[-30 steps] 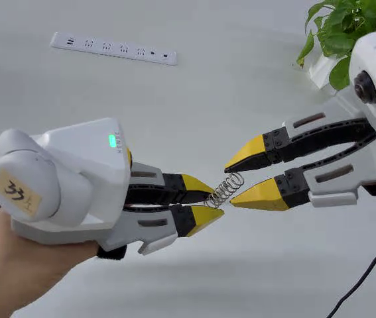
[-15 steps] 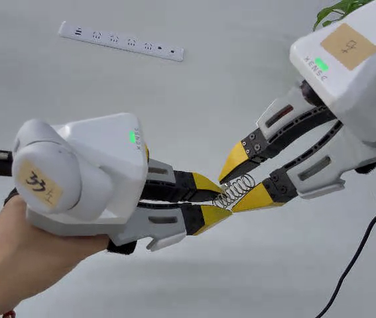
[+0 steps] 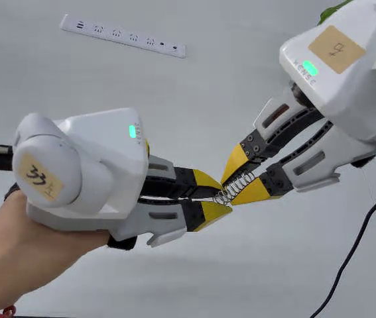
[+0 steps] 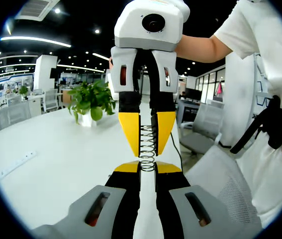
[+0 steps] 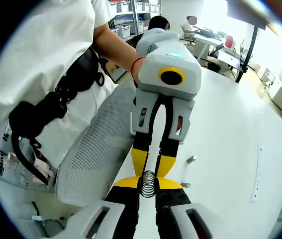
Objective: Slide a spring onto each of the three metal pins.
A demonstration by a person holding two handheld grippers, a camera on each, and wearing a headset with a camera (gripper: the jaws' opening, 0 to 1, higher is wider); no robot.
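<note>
Spring (image 3: 236, 187) sits in mid-air at the middle of the head view, held between the two grippers above the white table (image 3: 194, 99). The left gripper (image 3: 222, 200), at lower left, has its jaws drawn nearly together and pinches the spring's lower end. The right gripper (image 3: 229, 191) reaches in from the upper right and presses its yellow jaws against both sides of the coil. In the right gripper view, two metal pins (image 5: 191, 159) rest on the table right of centre, near each other. A power strip (image 3: 123, 36) lies at the head view's upper left.
</note>
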